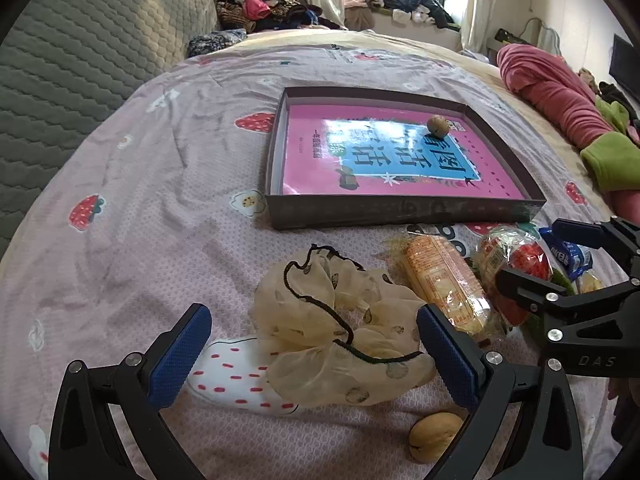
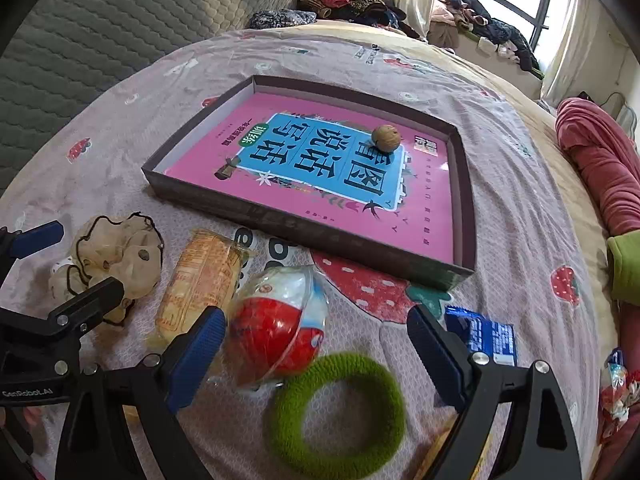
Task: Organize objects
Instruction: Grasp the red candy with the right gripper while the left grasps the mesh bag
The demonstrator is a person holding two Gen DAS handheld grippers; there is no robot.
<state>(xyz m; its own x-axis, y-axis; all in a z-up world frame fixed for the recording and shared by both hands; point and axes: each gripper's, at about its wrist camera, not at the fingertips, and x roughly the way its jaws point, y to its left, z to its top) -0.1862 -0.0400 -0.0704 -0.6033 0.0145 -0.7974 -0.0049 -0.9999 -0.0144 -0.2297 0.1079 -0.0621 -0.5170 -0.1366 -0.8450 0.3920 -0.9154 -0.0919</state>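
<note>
My left gripper (image 1: pixel 316 356) is open, its blue pads on either side of a cream scrunchie (image 1: pixel 332 332) with black trim; neither pad presses on it. A walnut (image 1: pixel 434 436) lies just below its right finger. My right gripper (image 2: pixel 316 352) is open over a red-and-white wrapped ball (image 2: pixel 276 332), and a green hair ring (image 2: pixel 340 412) lies below it. An orange snack pack (image 2: pixel 200 280) lies between scrunchie and ball. Farther back, a dark tray (image 2: pixel 304 236) holds a pink book (image 2: pixel 320 160) with another walnut (image 2: pixel 386 138) on it.
A blue packet (image 2: pixel 484 336) lies right of my right gripper, and a candy wrapper (image 2: pixel 616 392) sits at the edge. A pink-and-green garment (image 2: pixel 600 168) runs along the bed's right side. A grey quilted cushion (image 1: pixel 80 60) stands at the left, with a pile of clothes (image 1: pixel 264 4) behind.
</note>
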